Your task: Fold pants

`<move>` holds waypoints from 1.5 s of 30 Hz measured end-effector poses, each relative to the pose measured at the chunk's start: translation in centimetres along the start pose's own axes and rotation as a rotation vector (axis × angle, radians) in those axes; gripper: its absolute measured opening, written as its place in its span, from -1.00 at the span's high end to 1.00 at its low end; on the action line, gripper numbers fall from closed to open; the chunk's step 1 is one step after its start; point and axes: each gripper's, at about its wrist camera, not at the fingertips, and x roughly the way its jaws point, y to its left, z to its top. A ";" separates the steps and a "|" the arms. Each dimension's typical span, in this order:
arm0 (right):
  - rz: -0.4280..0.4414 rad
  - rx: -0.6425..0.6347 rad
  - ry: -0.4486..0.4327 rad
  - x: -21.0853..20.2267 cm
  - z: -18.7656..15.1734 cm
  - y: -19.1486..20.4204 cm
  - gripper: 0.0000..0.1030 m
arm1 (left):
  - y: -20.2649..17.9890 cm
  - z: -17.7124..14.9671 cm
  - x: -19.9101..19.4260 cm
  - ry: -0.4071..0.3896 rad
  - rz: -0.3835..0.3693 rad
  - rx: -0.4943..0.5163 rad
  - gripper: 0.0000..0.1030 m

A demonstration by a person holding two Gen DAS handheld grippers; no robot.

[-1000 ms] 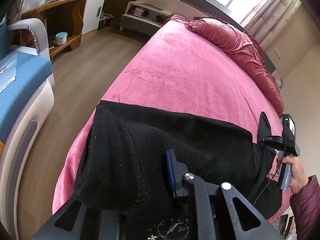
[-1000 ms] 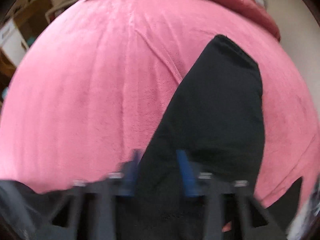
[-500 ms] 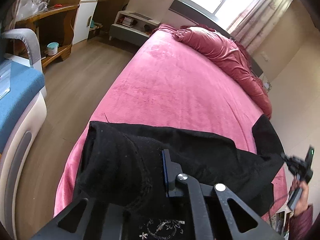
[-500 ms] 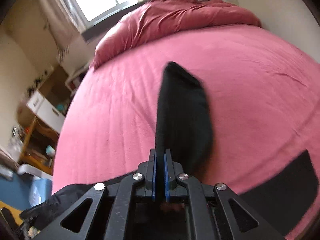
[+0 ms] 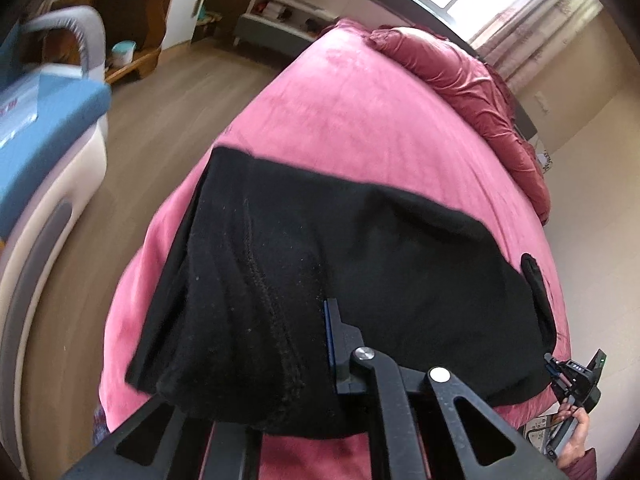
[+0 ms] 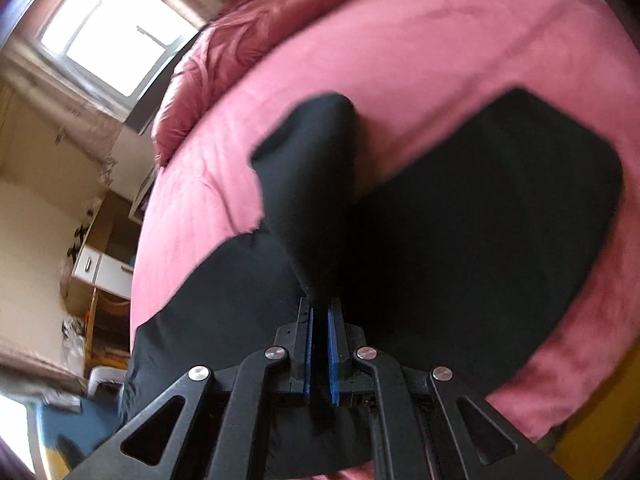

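Black pants (image 5: 400,260) lie across the near end of a pink bed (image 5: 360,112). My left gripper (image 5: 320,320) is shut on their thick seamed end. Only its right blue pad shows, because the cloth drapes over the other finger. At the bed's right corner my right gripper (image 5: 576,376) holds the far end of the pants, with a hand (image 5: 576,432) on its handle. In the right wrist view that gripper (image 6: 319,312) is shut on a narrow leg end. This fold of cloth stands up in front of the pads, above the rest of the pants (image 6: 480,220) on the bed (image 6: 440,40).
A dark pink quilt (image 5: 460,72) is bunched along the far right side of the bed under a window. A blue and white armchair (image 5: 40,120) stands left of the bed across a strip of wooden floor (image 5: 140,140). Wooden shelves (image 5: 132,8) line the far wall.
My right gripper has swung sideways and rolled, carrying the leg end to the bed's right corner. The pants are drawn out wider across the bed. My left gripper has shifted a little with its end.
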 end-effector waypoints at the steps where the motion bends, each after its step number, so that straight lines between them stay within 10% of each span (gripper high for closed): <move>1: -0.013 -0.007 0.009 0.6 -0.4 -0.2 0.88 | 0.3 -0.4 0.1 0.005 0.007 -0.003 0.85; 17: -0.044 -0.198 0.028 -1.7 -2.2 3.6 0.88 | 2.0 0.1 -1.2 -0.038 0.019 -0.021 0.83; 24: -0.083 -0.146 0.090 0.8 -3.6 1.7 0.87 | 4.5 -1.1 -0.7 0.016 0.036 -0.136 0.46; 30: -0.088 -0.171 0.068 -0.5 -2.9 1.9 0.67 | 5.0 -1.2 -3.1 0.002 0.074 -0.135 0.43; 34: -0.109 -0.225 0.003 -2.4 -2.0 3.3 0.06 | 5.1 -1.5 -4.3 0.002 0.125 -0.117 0.40; 41: -0.176 -0.398 -0.083 -3.6 -0.9 6.8 0.04 | 4.7 -1.0 -8.2 -0.115 0.320 -0.099 0.38; 45: -0.217 -0.477 -0.082 -2.1 1.0 8.7 0.03 | 2.8 -0.8 -9.3 -0.164 0.268 -0.072 0.38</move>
